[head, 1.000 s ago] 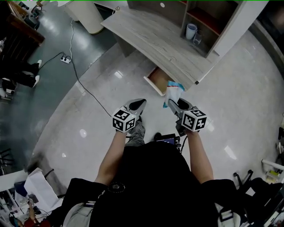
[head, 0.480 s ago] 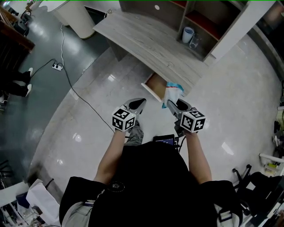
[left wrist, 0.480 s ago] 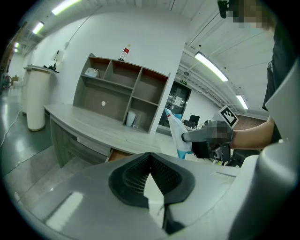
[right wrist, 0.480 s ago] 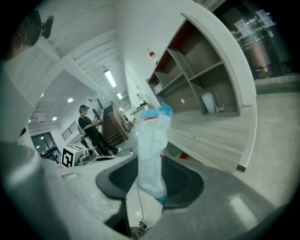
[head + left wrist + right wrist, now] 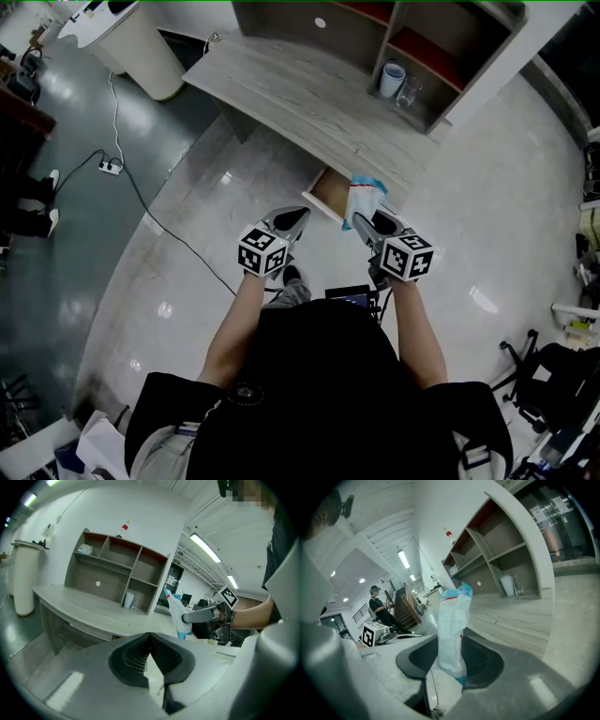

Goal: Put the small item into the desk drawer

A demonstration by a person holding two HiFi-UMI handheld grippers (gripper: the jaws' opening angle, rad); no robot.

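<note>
White-blue packet [image 5: 451, 630] pinched in right gripper [image 5: 362, 222]; left gripper [image 5: 296, 217] pressed together, empty

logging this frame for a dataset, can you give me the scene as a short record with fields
left gripper: shut, nothing between the jaws
right gripper: shut on the plastic packet
plastic packet: white and light blue, stands upright out of the jaws, not yet in the drawer
desk drawer: pulled open under the desk edge, just ahead of the grippers
desk: grey wood-grain top
shelf unit: at the back of the desk, holds a cup
</note>
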